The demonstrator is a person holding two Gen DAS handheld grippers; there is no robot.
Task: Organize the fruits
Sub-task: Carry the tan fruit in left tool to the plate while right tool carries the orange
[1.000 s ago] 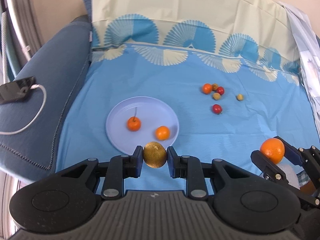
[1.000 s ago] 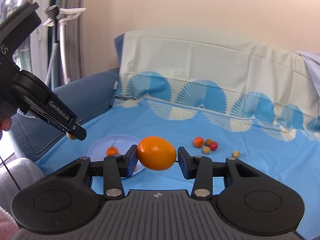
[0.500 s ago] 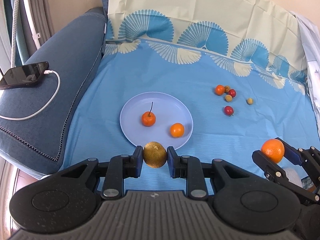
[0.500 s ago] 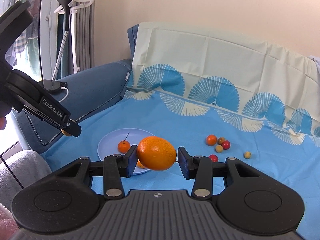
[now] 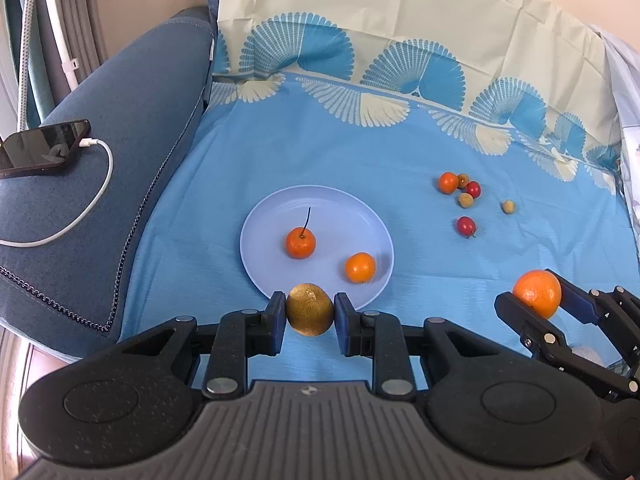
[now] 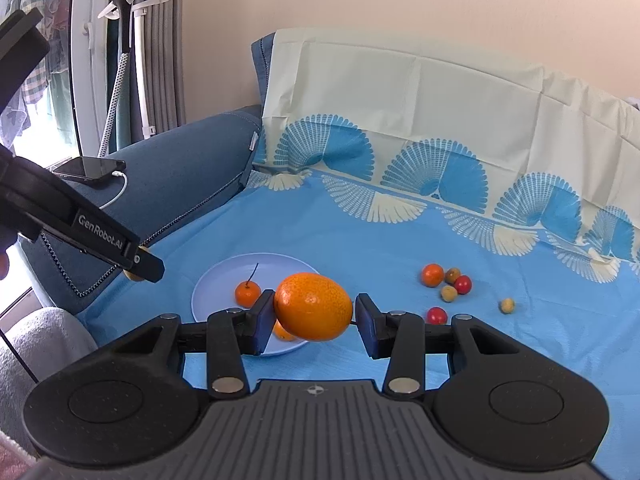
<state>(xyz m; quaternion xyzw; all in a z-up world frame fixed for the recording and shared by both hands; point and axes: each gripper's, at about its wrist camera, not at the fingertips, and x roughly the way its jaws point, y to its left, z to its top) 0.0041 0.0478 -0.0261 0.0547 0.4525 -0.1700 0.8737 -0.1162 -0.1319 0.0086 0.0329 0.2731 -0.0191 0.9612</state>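
Both grippers shifted toward sofa arm; left gripper (image 5: 310, 312) clamps brown fruit (image 5: 309, 309), right gripper (image 6: 314, 318) clamps orange (image 6: 313, 306); plate (image 5: 280, 208) on blue sheet (image 5: 320, 152), phone (image 5: 44, 148) on armrest

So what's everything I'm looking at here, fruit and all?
plate: one, pale blue, on the cloth, centre
small oranges on the plate: two, one with a stem, one plain
loose small fruits: six on the cloth right of the plate; one orange, two red, three yellow-brown
cloth: one, blue with cream fan pattern, spread over the sofa
sofa: one, dark blue
phone: one, black, on the sofa arm, white cable plugged in
garment steamer: one, white and black, by the curtains
left hand-held gripper: black, shut on a brown fruit
right hand-held gripper: black, shut on a big orange
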